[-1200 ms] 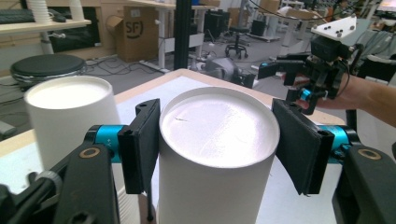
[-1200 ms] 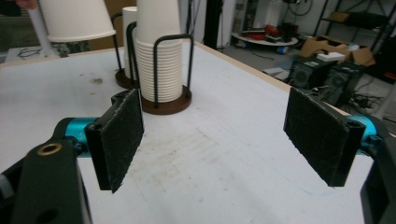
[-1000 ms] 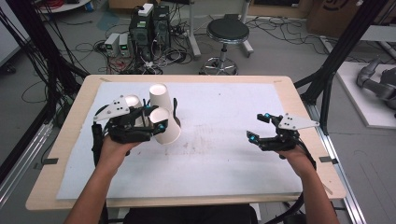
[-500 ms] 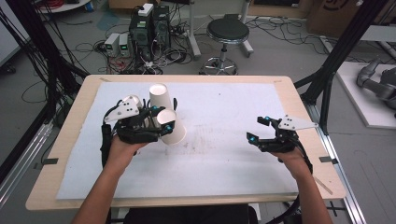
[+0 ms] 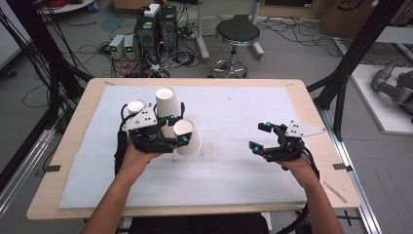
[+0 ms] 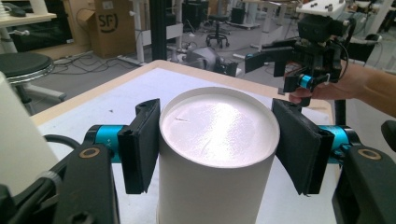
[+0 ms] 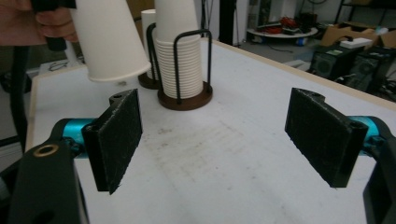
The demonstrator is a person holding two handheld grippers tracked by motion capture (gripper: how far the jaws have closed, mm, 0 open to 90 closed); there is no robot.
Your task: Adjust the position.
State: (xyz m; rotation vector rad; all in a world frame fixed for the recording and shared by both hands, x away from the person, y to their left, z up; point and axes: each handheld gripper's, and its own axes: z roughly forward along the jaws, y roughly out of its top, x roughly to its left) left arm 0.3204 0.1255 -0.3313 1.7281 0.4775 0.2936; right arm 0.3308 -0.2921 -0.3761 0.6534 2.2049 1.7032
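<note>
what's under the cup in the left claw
The paper cup, upside down in the left claw, hangs mouth-down above the white mat. Its inside is hidden.

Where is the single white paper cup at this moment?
In the high view the white paper cup is at the left of the table, upside down and tilted, held in the left gripper, just in front of the cup stack.
</note>
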